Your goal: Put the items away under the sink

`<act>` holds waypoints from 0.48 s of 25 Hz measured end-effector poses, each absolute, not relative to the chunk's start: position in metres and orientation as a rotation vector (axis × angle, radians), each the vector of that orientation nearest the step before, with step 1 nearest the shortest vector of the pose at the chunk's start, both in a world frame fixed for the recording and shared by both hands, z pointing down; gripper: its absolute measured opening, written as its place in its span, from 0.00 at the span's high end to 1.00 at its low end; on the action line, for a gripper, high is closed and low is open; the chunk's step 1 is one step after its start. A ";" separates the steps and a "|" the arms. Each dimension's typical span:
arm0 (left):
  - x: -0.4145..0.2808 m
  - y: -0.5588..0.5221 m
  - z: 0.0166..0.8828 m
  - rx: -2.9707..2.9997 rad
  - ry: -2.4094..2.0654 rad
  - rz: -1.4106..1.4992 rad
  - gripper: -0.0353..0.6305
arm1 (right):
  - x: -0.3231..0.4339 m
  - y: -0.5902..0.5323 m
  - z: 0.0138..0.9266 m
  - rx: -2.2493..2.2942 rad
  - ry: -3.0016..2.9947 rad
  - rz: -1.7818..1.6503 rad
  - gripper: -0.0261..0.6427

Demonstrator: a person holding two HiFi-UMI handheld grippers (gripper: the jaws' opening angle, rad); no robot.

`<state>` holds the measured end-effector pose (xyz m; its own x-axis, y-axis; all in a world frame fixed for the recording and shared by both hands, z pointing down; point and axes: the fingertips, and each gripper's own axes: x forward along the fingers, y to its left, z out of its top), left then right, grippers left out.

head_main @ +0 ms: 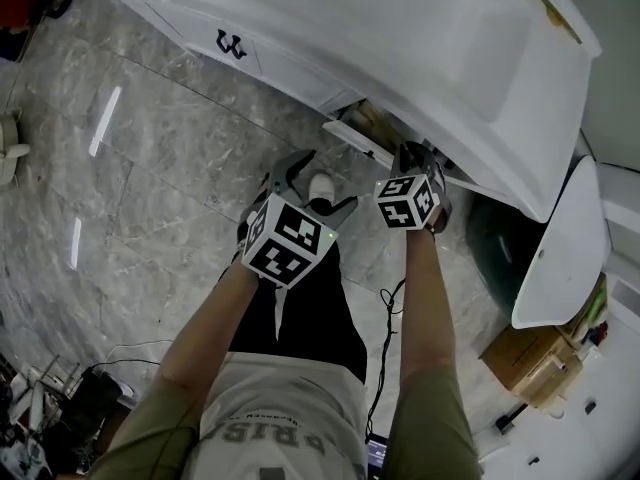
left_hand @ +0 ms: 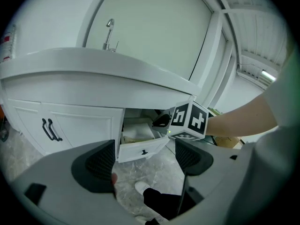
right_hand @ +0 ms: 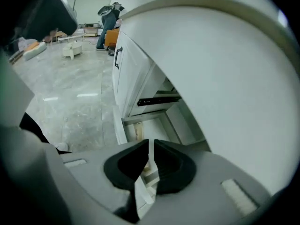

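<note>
The drawer's contents are hard to make out: pale items lie inside, half hidden beneath the sink, at twelve o'clock from the left claw, which gapes wide and empty. The right claw is pinched together on nothing.

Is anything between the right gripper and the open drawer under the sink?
Nothing visible. The drawer stands pulled out straight ahead of the right gripper, with open air between; the basin only overhangs above.
</note>
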<state>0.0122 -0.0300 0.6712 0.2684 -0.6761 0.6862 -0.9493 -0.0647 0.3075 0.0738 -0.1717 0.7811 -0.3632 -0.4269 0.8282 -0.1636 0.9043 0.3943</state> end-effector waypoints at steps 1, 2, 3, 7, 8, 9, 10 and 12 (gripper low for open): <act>0.012 -0.030 0.664 1.817 -1.480 0.476 0.37 | 0.076 -0.168 0.771 0.444 -1.956 -0.295 0.92; 0.011 -0.031 0.656 1.823 -1.484 0.476 0.37 | 0.078 -0.165 0.761 0.455 -1.967 -0.300 0.93; 0.011 -0.032 0.648 1.829 -1.489 0.476 0.37 | 0.080 -0.162 0.750 0.465 -1.976 -0.307 0.93; 0.007 -0.034 0.615 1.846 -1.521 0.471 0.37 | 0.091 -0.152 0.706 0.524 -2.008 -0.326 0.93; 0.007 -0.034 0.607 1.844 -1.531 0.461 0.37 | 0.095 -0.148 0.695 0.551 -2.020 -0.318 0.93; 0.006 -0.032 0.600 1.838 -1.542 0.447 0.37 | 0.099 -0.145 0.683 0.584 -2.034 -0.304 0.93; 0.006 -0.031 0.593 1.831 -1.552 0.434 0.37 | 0.103 -0.141 0.671 0.622 -2.049 -0.287 0.93; 0.006 -0.028 0.579 1.822 -1.564 0.425 0.37 | 0.111 -0.135 0.644 0.710 -2.079 -0.271 0.93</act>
